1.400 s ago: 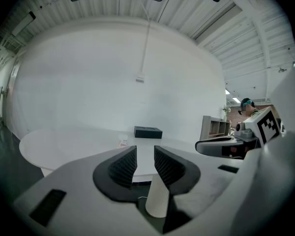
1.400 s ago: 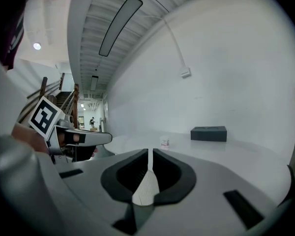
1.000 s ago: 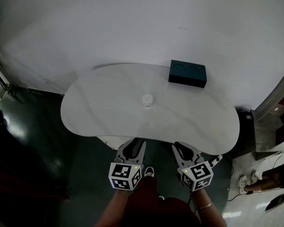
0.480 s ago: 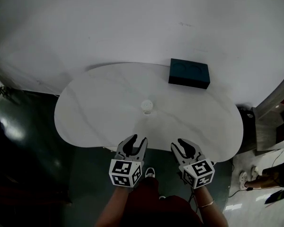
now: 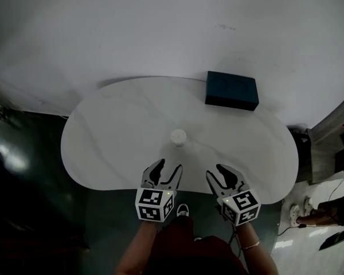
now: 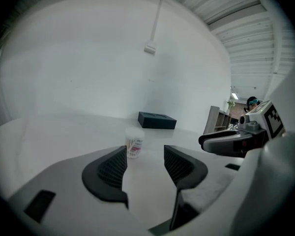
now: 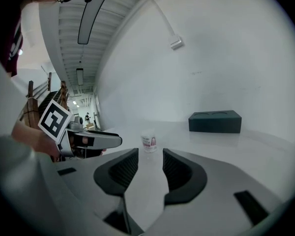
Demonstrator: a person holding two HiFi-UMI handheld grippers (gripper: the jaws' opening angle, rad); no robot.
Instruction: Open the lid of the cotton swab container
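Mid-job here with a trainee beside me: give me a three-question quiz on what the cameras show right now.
1. True or false: the cotton swab container lies on its side on the table.
2. Where is the dark box? A) at the table's far edge B) between the tongs C) on the floor
3. What do the left tongs and the right tongs hold?

Key: 1. False, it stands upright. 2. A. 3. Nothing: both are open and short of the container. Their jaws have just been opening, with nothing between them.
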